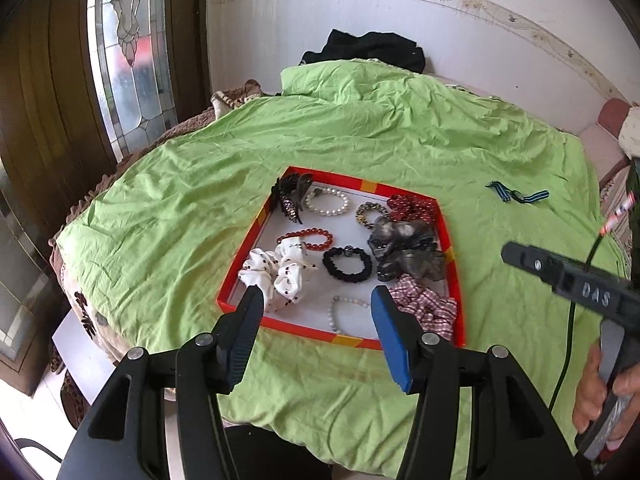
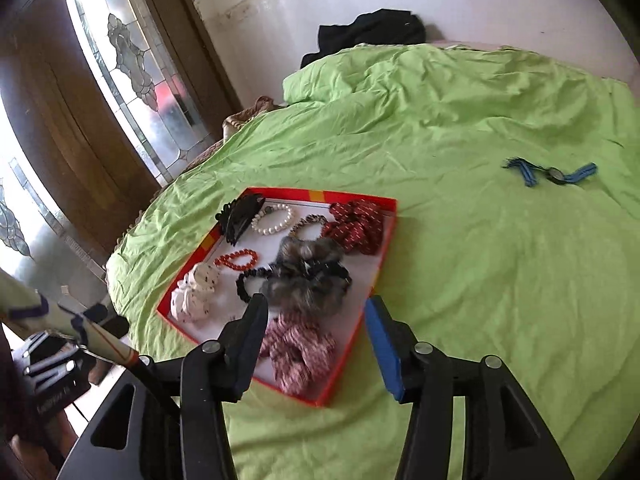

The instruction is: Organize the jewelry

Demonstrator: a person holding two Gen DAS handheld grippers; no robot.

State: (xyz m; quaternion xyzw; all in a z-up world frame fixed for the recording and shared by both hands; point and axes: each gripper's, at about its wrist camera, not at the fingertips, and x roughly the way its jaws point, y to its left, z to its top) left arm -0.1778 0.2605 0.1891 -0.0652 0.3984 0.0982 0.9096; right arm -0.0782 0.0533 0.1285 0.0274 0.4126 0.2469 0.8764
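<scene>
A red-rimmed tray [image 1: 451, 240] [image 2: 382, 252] lies on the green bed cover and holds several hair ties and bracelets: a white dotted scrunchie [image 1: 276, 274] [image 2: 196, 292], a black hair tie [image 1: 347, 264], a pearl bracelet [image 1: 327, 201] [image 2: 272, 218], a red bead bracelet [image 1: 306, 239] [image 2: 237, 261], a grey fuzzy scrunchie [image 1: 406, 250] [image 2: 308, 276] and a checked scrunchie [image 1: 426, 306] [image 2: 298, 346]. My left gripper [image 1: 318, 304] hangs open above the tray's near edge, nothing between its fingers. My right gripper [image 2: 316, 312] is open too, above the tray's near right corner. A blue striped hair tie [image 1: 516, 194] [image 2: 550, 172] lies outside the tray, far right.
Rumpled green cover [image 1: 360, 128] spreads over the whole bed. Black clothing [image 1: 372, 50] [image 2: 372, 28] is heaped at the far wall. A glazed wooden door [image 1: 124, 52] stands left. In the left wrist view a hand [image 1: 600, 396] holds the other gripper at the right edge.
</scene>
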